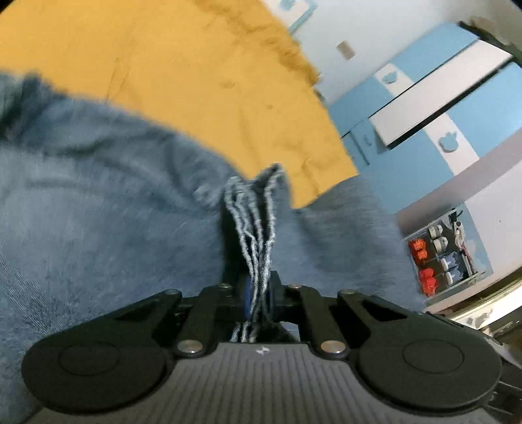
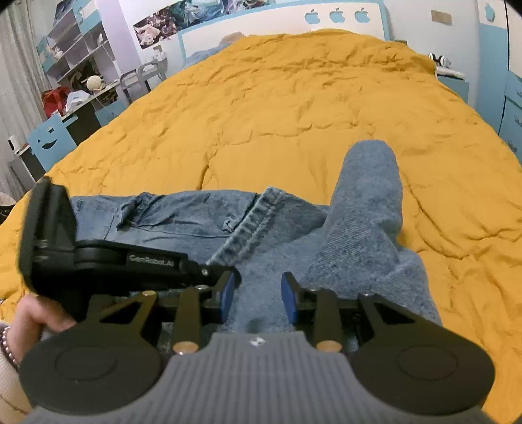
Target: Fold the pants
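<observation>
Blue denim pants (image 2: 248, 228) lie on a yellow bedspread (image 2: 293, 107), waistband to the left and one leg (image 2: 365, 195) bent upward. My left gripper (image 1: 257, 293) is shut on a bunched edge of the pants (image 1: 254, 228), several layers pinched between its blue pads. It also shows in the right wrist view as a black body (image 2: 107, 261) at the left, held by a hand. My right gripper (image 2: 257, 296) is open just above the denim, blue pads (image 2: 226, 296) apart, holding nothing.
Blue and white wardrobe doors (image 1: 424, 104) and a shelf with small items (image 1: 440, 254) stand beside the bed. In the right wrist view a desk and shelves (image 2: 75, 81) stand at the left, the headboard (image 2: 293, 22) at the far end.
</observation>
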Available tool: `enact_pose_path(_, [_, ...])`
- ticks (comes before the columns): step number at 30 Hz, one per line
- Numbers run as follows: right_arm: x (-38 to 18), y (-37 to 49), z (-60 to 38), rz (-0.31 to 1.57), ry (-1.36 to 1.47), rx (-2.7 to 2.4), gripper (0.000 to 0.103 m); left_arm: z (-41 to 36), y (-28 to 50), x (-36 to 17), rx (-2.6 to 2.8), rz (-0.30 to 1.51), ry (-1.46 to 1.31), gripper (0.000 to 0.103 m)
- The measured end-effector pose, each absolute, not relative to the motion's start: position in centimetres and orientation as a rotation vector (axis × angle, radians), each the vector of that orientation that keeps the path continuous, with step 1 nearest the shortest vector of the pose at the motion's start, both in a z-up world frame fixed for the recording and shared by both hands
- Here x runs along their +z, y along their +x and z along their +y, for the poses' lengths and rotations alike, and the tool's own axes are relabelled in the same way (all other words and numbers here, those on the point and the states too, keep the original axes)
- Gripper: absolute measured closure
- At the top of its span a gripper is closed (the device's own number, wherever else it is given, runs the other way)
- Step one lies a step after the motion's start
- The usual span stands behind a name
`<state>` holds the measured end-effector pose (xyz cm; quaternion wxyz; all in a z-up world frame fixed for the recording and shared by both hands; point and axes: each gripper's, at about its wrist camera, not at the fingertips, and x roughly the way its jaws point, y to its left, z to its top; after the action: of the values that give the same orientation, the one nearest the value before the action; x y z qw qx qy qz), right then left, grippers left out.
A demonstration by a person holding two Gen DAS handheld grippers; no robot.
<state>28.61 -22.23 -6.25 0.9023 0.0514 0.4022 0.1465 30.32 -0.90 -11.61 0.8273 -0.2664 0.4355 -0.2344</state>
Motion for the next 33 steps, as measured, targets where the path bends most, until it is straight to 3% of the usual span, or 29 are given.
enact_pose_path(10, [-0.1,25.0,-24.2,0.637,0.087,0.216,0.065,3.6,27.3,-2.3,-0.443,0.702,-0.586,0.094])
enact_pose_path(23, [0.7,23.4,-23.5,0.656,0.108,0.244,0.065,12.0,27.3,9.4,-0.275,0.611,-0.3,0.094])
enact_pose_path(29, [-0.3,24.4,-22.8,0.693,0.114,0.255,0.065,17.2,27.8,12.0,-0.148,0.62,-0.239,0.094])
enact_pose_path(33, [-1.3,25.0,-22.4,0.717,0.116,0.26,0.065,20.9,29.0,10.8,-0.071,0.674,-0.235,0.094])
